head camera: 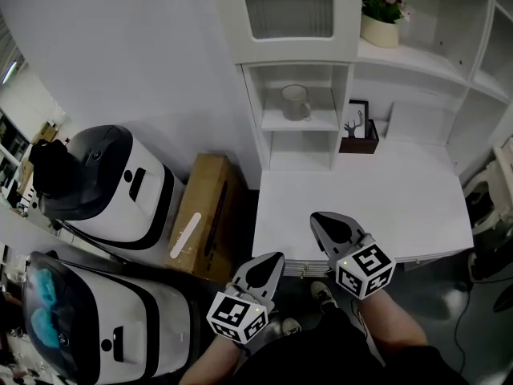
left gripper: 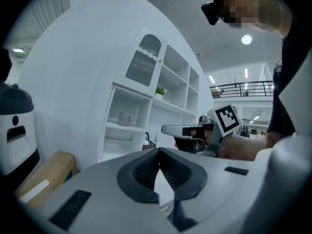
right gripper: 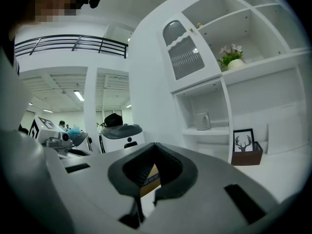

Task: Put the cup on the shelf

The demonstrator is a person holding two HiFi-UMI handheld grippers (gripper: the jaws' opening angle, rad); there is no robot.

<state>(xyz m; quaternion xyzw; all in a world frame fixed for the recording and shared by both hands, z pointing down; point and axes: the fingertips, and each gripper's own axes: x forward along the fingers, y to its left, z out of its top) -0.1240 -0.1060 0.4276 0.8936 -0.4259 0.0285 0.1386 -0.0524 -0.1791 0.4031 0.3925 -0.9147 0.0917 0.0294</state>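
Observation:
A white mug point(head camera: 295, 101) stands upright on the middle shelf of the white shelf unit point(head camera: 264, 123); it also shows in the left gripper view as the mug point(left gripper: 125, 118) and in the right gripper view as the mug point(right gripper: 202, 121). My left gripper point(head camera: 276, 257) hangs below the desk's front edge, shut and holding nothing, its tips point(left gripper: 158, 150) meeting. My right gripper point(head camera: 317, 217) is over the desk's front edge, also shut and holding nothing point(right gripper: 155, 145). Both are far from the mug.
A white desk point(head camera: 401, 207) lies in front of the shelves. A deer picture in a dark box point(head camera: 358, 128) stands by the shelf unit, with a potted plant point(head camera: 381, 14) above. A cardboard box point(head camera: 204, 215) and two white machines point(head camera: 112, 183) point(head camera: 88, 319) stand on the floor at left.

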